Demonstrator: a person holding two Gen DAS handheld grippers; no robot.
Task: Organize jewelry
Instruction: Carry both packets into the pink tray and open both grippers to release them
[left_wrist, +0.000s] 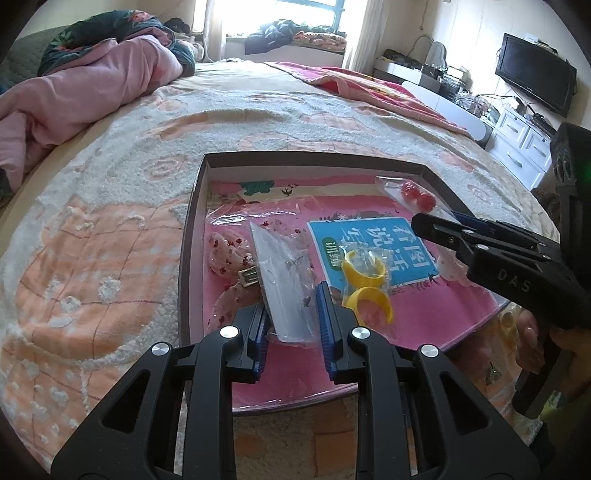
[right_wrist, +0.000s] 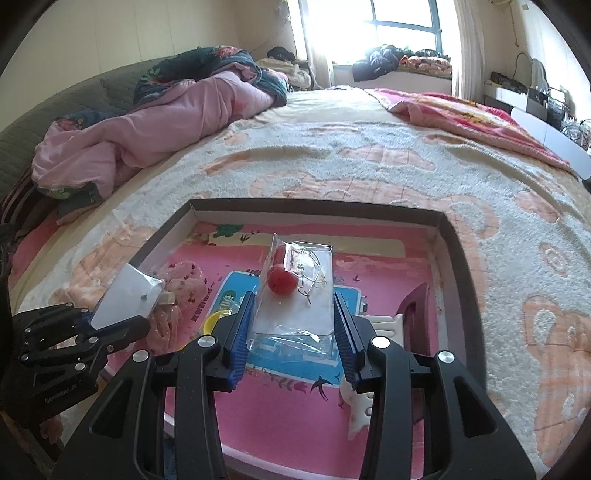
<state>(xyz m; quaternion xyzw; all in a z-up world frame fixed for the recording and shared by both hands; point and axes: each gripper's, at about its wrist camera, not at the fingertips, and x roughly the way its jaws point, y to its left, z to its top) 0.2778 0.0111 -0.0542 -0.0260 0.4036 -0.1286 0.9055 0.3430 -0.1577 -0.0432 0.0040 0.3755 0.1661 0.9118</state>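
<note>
Bedspread (left_wrist: 110, 229) carries a shallow box (left_wrist: 186, 236), its low walls likely there to keep the small jewelry packets from sliding off. Inside lies a pink book (left_wrist: 424, 314) as a floor, and on it a floral pouch (left_wrist: 225, 254), a bag of 2 yellow rings (left_wrist: 365, 284) and a purple comb (right_wrist: 417, 317). Both grippers hang over the box. Left gripper (left_wrist: 291, 314) is nearly closed, pinching a white card (left_wrist: 280, 280) in its sleeve by the near edge, tilted up off the book. Right gripper (right_wrist: 293, 332) stands part open yet clamps a wider clear bag (right_wrist: 295, 291) holding red-bead earrings (right_wrist: 280, 280), apparently lifted for sorting.
</note>
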